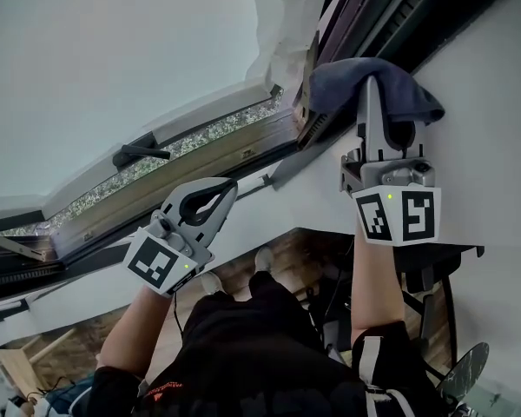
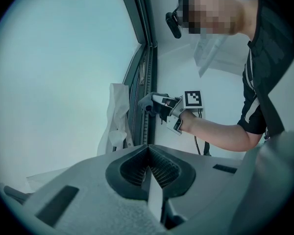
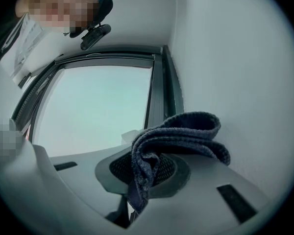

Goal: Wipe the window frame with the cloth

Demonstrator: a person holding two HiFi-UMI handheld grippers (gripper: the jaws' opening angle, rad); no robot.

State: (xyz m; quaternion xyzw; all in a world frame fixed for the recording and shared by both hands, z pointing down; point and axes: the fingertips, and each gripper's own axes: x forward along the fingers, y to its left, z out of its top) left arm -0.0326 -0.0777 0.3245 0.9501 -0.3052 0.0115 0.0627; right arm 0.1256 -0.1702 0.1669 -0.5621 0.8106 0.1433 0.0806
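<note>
A dark blue cloth [image 1: 339, 85] is bunched over the tips of my right gripper [image 1: 375, 102], which is shut on it. It presses the cloth where the dark window frame [image 1: 326, 120] meets the white wall. In the right gripper view the folded cloth [image 3: 179, 133] hangs over the jaws, with the frame's upright [image 3: 159, 92] just beyond. My left gripper [image 1: 219, 195] hangs lower left, below the sill, shut and empty. The left gripper view shows its closed jaws [image 2: 148, 151], and farther off the right gripper [image 2: 167, 107] with the cloth [image 2: 146, 102] against the frame [image 2: 146, 58].
A black window handle [image 1: 139, 153] sits on the lower frame rail. A white crumpled sheet [image 1: 286, 24] is caught at the frame's corner. White wall [image 1: 486, 102] lies right of the frame. Wooden floor and a dark stand [image 1: 434, 285] are below.
</note>
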